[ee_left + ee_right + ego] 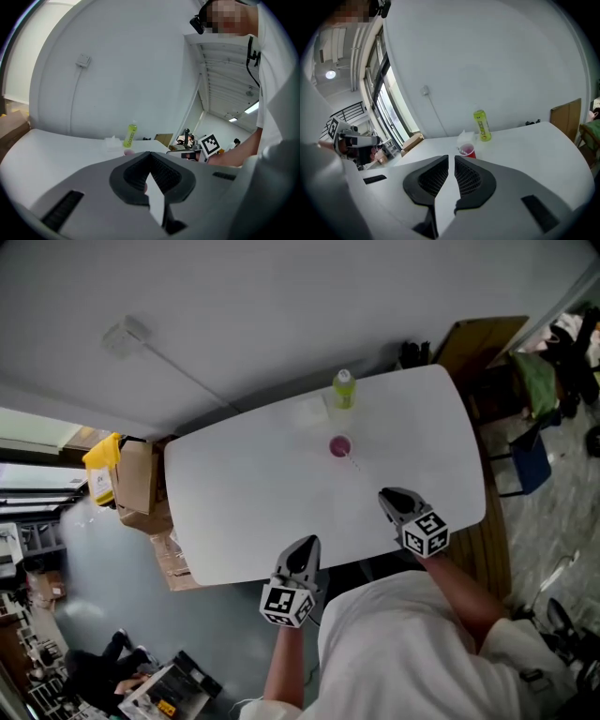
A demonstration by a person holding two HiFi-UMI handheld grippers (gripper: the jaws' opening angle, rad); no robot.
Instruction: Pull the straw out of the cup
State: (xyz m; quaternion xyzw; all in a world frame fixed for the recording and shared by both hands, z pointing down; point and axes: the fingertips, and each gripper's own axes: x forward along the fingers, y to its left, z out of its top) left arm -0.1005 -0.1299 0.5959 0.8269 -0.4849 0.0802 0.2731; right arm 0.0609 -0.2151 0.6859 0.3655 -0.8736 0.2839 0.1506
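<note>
Lab-like workroom, white table [234, 502], bare wall [281, 306], cardboard boxes [139, 486], floor clutter [159, 690]

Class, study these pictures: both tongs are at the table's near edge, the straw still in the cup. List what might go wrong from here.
1. Nothing steadies the cup; tugging the straw may tip or drag it.
2. The green bottle stands just beyond it, so a long reach by the right tongs may knock it.
3. The straw is thin and might slip.

Cup [339, 446] red; bottle [344, 388] yel-green; table [244, 493] white; wall [281, 296] pale grey.
</note>
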